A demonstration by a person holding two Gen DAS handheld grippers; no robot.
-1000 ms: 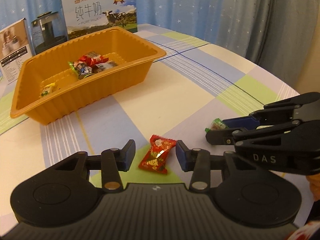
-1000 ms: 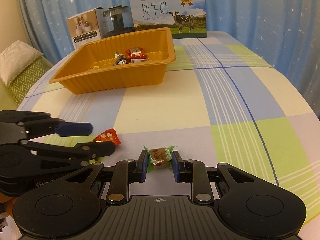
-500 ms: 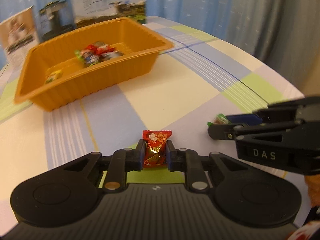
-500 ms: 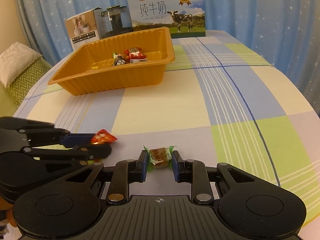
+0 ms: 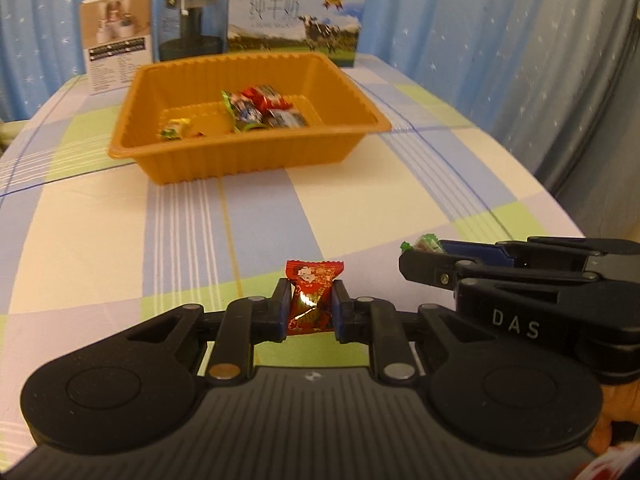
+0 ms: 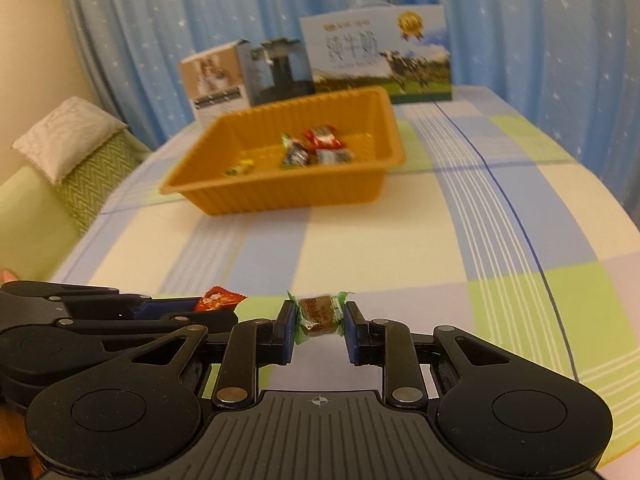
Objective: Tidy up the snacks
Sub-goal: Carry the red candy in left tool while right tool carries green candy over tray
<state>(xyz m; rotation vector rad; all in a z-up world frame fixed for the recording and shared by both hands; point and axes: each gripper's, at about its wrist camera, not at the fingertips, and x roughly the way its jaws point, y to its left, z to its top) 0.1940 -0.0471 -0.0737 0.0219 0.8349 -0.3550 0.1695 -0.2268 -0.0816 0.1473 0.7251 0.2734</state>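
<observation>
My left gripper (image 5: 310,308) is shut on a red wrapped candy (image 5: 312,298) and holds it above the checked tablecloth. My right gripper (image 6: 319,326) is shut on a brown candy with green wrapper ends (image 6: 320,314), also lifted off the table. Each gripper shows in the other's view: the right one (image 5: 424,254) at the right of the left wrist view, the left one (image 6: 216,304) at the left of the right wrist view. An orange tray (image 5: 256,156) with several wrapped candies (image 5: 260,110) stands ahead of both; it also shows in the right wrist view (image 6: 288,192).
Behind the tray stand a milk carton box (image 5: 296,20), a dark glass jar (image 5: 190,28) and a small white box (image 5: 116,36). Blue curtains hang behind. A green sofa with a cushion (image 6: 64,140) lies left of the table's edge.
My left gripper closed on the red candy and lifted it. Both grippers rose from the table with their candies and now face the tray more directly.
</observation>
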